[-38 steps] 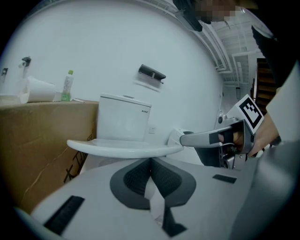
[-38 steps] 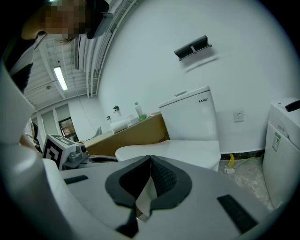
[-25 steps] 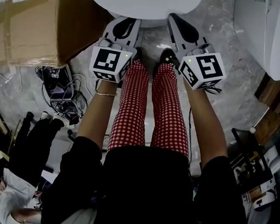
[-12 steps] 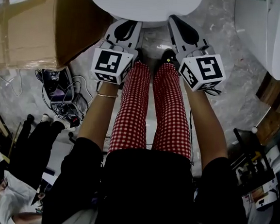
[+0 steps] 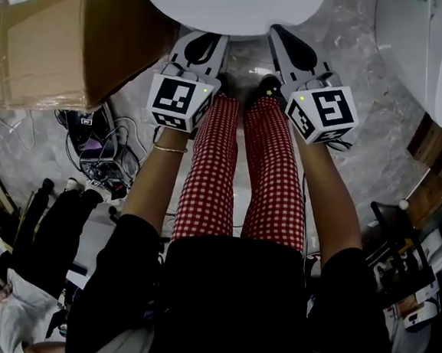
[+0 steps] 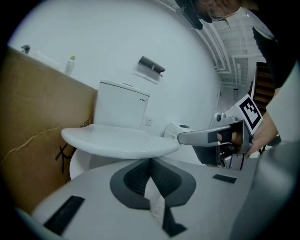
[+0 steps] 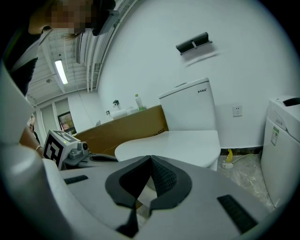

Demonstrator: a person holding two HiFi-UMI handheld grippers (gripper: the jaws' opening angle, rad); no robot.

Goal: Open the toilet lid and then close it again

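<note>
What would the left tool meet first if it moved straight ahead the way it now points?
Most likely the front rim of the closed white oval toilet lid, directly beyond the shut left tool. Depth is unclear, so it might slip just beneath that rim.

White toilet lid (image 5: 230, 3), red-checked trousers (image 5: 240, 174)

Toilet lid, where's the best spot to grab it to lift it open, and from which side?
Grip the front lip of the toilet lid, coming from the front and below. It lies flat and closed, its thin rim overhangs the bowl there, and the tank end at the back is likely the hinge.
</note>
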